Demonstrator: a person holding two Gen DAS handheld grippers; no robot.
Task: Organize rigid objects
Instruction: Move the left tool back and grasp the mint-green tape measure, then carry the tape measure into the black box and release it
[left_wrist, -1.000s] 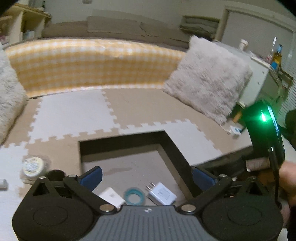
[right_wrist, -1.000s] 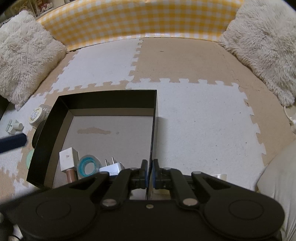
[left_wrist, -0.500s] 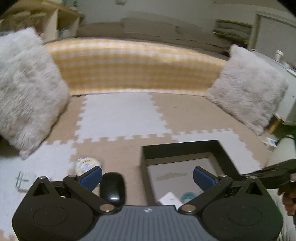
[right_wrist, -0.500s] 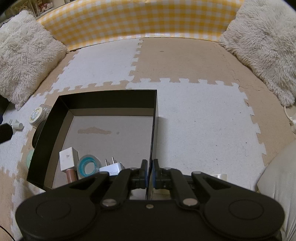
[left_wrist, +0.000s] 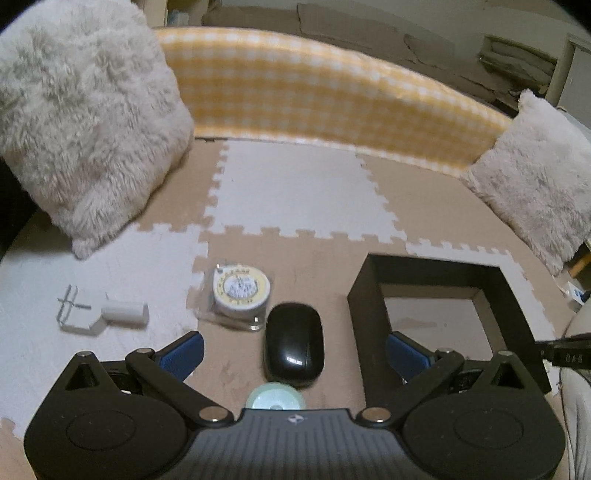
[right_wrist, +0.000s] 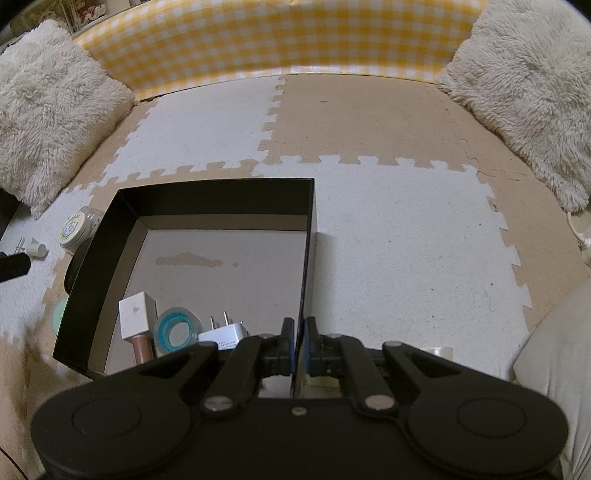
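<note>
A black open box (right_wrist: 218, 192) stands on the foam mat; my right gripper (right_wrist: 300, 345) is shut on its right wall. Inside lie a white block (right_wrist: 135, 314), a blue tape roll (right_wrist: 176, 330) and a white plug adapter (right_wrist: 223, 336). My left gripper (left_wrist: 293, 349) is open and empty, with a black computer mouse (left_wrist: 293, 341) lying between its fingers on the mat. A round tin in a clear case (left_wrist: 240, 290), a pale green disc (left_wrist: 275, 397) and a small white part (left_wrist: 122, 312) lie near it. The box also shows in the left wrist view (left_wrist: 364, 314), to the right.
Fluffy cushions sit at the left (left_wrist: 81, 122) and right (left_wrist: 535, 184) of the mat. A yellow checked bolster (left_wrist: 332, 92) runs along the back. Puzzle foam tiles (right_wrist: 388, 229) cover the floor.
My left gripper has swung left from over the box to over the mouse and the items beside it. My right gripper has stayed shut on the box wall.
</note>
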